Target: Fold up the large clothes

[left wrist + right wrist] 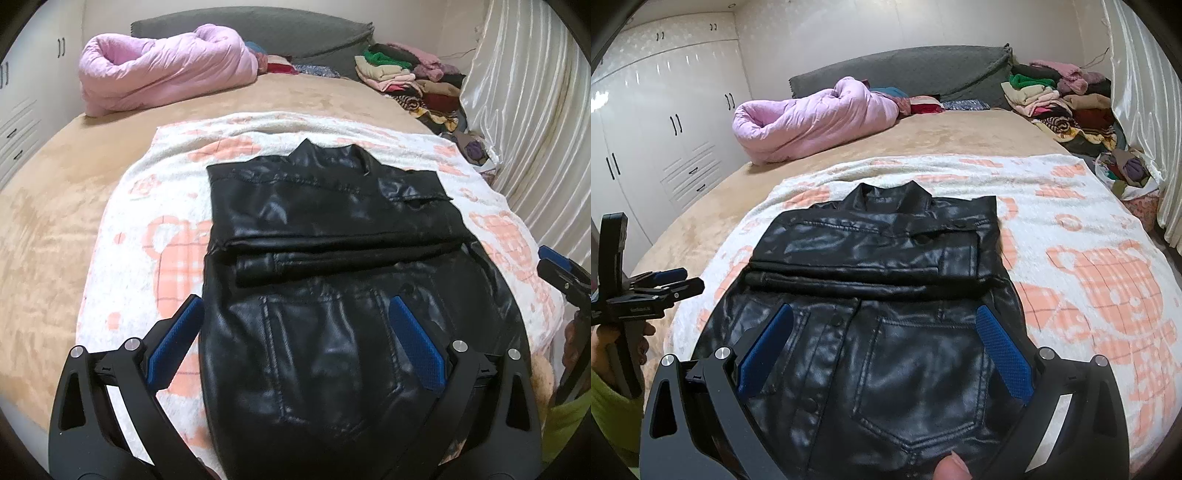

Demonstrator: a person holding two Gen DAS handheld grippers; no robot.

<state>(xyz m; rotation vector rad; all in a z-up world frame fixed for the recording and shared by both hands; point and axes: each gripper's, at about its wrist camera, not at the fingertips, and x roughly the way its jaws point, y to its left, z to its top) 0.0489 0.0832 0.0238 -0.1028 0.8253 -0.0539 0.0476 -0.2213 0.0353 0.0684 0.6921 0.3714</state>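
A black leather jacket (325, 266) lies flat on a white and peach towel (147, 206), its sleeves folded across the middle and its collar at the far end. It also shows in the right wrist view (879, 295). My left gripper (295, 306) is open above the jacket's near left part, with nothing between its blue pads. My right gripper (884, 314) is open above the jacket's near right part, empty. The left gripper shows at the left edge of the right wrist view (672, 280). The right gripper shows at the right edge of the left wrist view (554, 262).
The towel lies on a tan bed (55, 206). A pink rolled quilt (162, 70) and a pile of folded clothes (406, 77) lie near the grey headboard (258, 26). A shiny curtain (524, 110) hangs at right. White wardrobes (665, 110) stand at left.
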